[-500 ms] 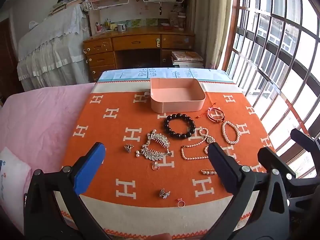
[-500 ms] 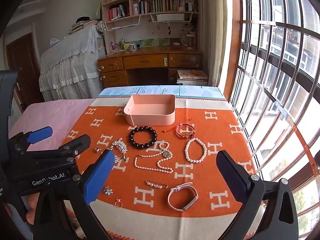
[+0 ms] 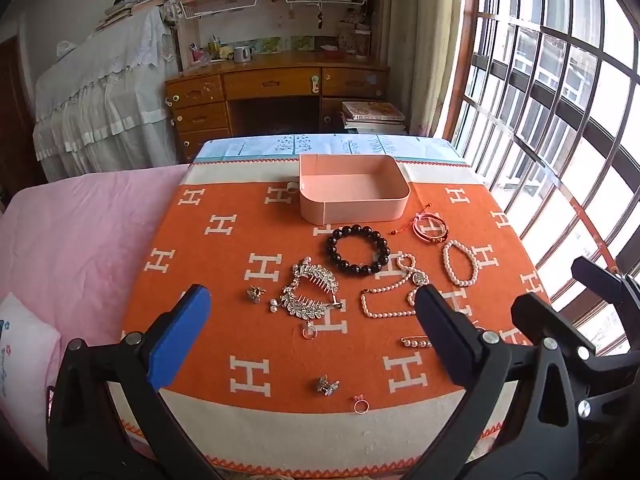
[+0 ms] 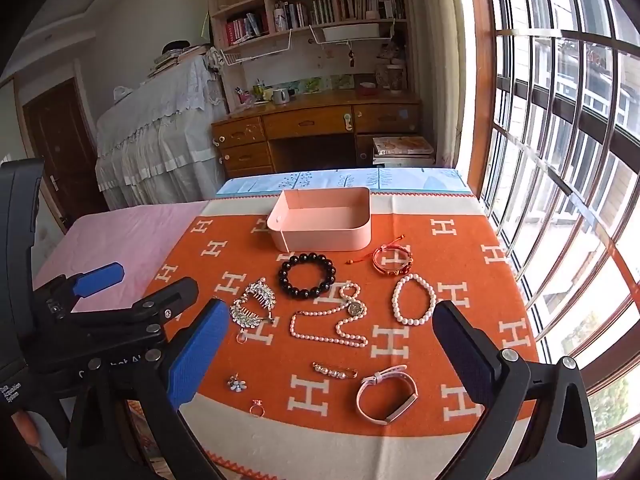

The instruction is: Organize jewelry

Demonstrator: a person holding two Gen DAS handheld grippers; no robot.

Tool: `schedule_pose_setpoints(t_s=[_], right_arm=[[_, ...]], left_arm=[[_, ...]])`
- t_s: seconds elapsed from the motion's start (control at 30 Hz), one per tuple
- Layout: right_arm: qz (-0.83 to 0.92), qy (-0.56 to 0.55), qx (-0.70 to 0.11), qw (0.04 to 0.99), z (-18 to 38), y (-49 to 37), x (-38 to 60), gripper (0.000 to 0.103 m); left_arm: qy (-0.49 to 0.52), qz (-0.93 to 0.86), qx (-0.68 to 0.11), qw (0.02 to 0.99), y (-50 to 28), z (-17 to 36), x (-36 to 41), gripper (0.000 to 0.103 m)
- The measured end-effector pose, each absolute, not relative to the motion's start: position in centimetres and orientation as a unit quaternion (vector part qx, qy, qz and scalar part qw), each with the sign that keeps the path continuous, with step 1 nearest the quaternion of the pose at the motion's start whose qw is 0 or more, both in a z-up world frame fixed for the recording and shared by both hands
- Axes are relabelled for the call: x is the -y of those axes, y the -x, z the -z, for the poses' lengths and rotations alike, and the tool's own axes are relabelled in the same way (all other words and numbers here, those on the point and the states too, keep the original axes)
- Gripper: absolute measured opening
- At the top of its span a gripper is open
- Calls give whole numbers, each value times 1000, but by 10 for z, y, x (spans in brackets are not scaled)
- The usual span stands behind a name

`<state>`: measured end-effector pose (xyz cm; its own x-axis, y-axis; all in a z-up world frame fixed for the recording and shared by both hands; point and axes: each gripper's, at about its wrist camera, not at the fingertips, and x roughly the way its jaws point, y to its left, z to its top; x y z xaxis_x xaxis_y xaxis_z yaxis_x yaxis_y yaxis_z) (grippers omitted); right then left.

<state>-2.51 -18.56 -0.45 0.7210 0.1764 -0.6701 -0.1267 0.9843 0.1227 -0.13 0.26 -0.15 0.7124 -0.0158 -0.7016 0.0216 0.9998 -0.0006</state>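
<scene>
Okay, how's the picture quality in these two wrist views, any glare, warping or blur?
Left wrist view: the barred window is blown out white and its bars bow from fisheye warping; the orange blanket is sharp. Right wrist view: the same window glares, corners go black, and the jewelry stays crisp.

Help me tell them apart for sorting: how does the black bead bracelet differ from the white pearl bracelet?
The black bead bracelet has large, glossy dark beads; the white pearl bracelet has small, pale ones. The black one lies just in front of the pink box, the pearl one further to the right and nearer the camera. The black ring looks thicker and rounder, the pearl loop thinner and more oval. Both lie flat, closed, untouched on the orange cloth.
</scene>
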Motion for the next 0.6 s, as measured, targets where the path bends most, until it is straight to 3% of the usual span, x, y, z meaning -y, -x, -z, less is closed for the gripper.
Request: schedule_pose_setpoints(t_s=[0.6], right_arm=[[-93,-41,-363,926,4,35,183,103]], left_arm=[[-6,15,-374,927,8,0,-7,101]])
